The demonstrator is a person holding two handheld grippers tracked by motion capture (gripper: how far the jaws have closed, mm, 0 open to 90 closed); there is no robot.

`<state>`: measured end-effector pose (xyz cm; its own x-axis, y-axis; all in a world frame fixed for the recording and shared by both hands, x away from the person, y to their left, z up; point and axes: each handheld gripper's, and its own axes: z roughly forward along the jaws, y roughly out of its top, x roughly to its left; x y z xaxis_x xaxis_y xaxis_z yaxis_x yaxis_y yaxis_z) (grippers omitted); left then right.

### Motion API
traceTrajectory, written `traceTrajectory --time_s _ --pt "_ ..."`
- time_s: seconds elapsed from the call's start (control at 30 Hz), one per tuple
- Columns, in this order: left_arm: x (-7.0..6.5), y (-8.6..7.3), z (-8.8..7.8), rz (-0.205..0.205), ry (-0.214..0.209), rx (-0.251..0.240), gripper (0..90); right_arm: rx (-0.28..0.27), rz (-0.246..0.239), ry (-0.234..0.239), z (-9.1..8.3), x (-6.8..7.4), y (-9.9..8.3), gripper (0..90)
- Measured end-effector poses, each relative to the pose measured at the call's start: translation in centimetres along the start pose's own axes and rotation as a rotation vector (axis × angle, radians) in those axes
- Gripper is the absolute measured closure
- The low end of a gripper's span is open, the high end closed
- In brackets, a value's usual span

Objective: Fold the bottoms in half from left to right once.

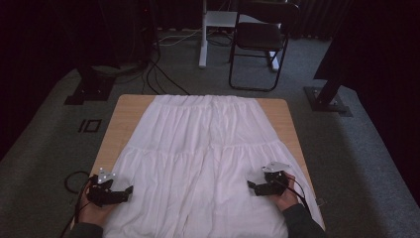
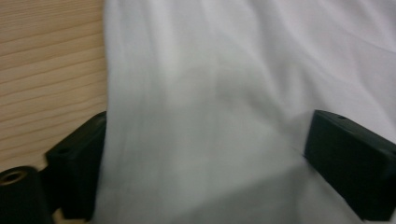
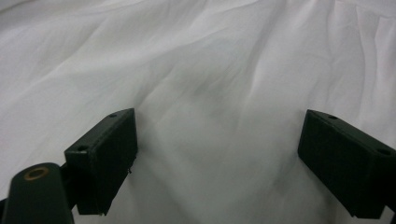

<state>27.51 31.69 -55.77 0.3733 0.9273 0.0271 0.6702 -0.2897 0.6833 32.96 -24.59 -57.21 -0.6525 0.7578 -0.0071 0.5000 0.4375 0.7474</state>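
Across the wooden table (image 1: 126, 111) at the frame's centre we have a white skirt (image 1: 205, 148) spread flat. Our left hand-held gripper (image 1: 130, 190) at lower left and right hand-held gripper (image 1: 250, 185) at lower right both gape wide over its hem.

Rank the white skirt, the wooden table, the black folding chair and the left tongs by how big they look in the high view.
1. white skirt
2. wooden table, mostly covered
3. black folding chair, farther off, so its rank is unsure
4. left tongs
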Motion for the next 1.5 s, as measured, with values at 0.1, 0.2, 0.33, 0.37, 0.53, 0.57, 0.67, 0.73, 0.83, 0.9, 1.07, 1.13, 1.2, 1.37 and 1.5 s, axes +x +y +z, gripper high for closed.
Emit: traceTrajectory --time_s 0.1,0.2,0.33,0.37,0.53,0.57,0.67,0.73,0.83,0.9,1.07,1.13,1.2,1.37,1.5 --pt "-0.8 0.0 -0.1 0.015 -0.012 -0.004 18.7 0.000 0.001 0.000 0.0 0.0 0.0 11.3" --pt "-1.4 0.1 -0.3 0.020 -0.022 -0.016 31.4 0.000 0.001 0.000 0.0 0.0 0.0 11.2" --pt "-1.7 0.1 -0.5 0.032 -0.042 -0.030 58.0 0.000 0.001 -0.002 0.0 0.0 0.0 11.3" --pt "-1.7 0.1 -0.5 0.032 -0.050 -0.031 67.6 -0.001 0.002 -0.002 0.0 0.0 0.0 11.1" --pt "-1.9 0.2 -0.5 0.072 -0.036 -0.026 86.2 -0.001 -0.001 0.002 -0.1 0.1 -0.1 13.2" --pt "-1.8 0.2 -0.5 0.073 -0.028 -0.024 86.5 -0.005 -0.001 0.004 -0.1 0.1 -0.1 15.5" --pt "-1.1 0.2 -0.7 0.070 0.009 -0.017 86.8 -0.014 0.000 -0.001 -0.6 0.2 -0.1 31.1" --pt "-0.6 0.2 -0.8 0.065 0.043 -0.010 86.9 -0.013 -0.007 -0.027 -1.4 0.1 0.1 39.3" --pt "0.8 0.0 -1.0 0.044 0.109 -0.002 86.9 -0.077 0.017 -0.075 -4.0 -0.8 0.5 40.5" --pt "2.2 -0.2 -1.3 0.020 0.163 0.001 87.0 -0.089 0.045 -0.114 -5.7 -1.8 0.3 39.0" --pt "4.3 -0.4 -1.8 -0.006 0.243 0.008 87.1 -0.057 0.063 -0.224 -7.6 -3.6 -0.9 36.1" --pt "4.9 -0.3 -2.1 -0.014 0.266 0.008 87.1 -0.038 0.081 -0.263 -8.2 -4.4 -1.6 34.8" --pt "5.3 -0.1 -2.2 -0.014 0.289 0.011 87.1 -0.012 0.095 -0.295 -8.5 -5.2 -2.3 34.0" --pt "7.5 -0.1 -2.7 -0.061 0.365 0.018 87.2 0.031 0.169 -0.307 -8.4 -6.9 -4.2 32.8" --pt "9.3 -0.1 -3.1 -0.105 0.433 0.026 87.3 0.063 0.175 -0.290 -7.7 -7.0 -4.6 30.5"
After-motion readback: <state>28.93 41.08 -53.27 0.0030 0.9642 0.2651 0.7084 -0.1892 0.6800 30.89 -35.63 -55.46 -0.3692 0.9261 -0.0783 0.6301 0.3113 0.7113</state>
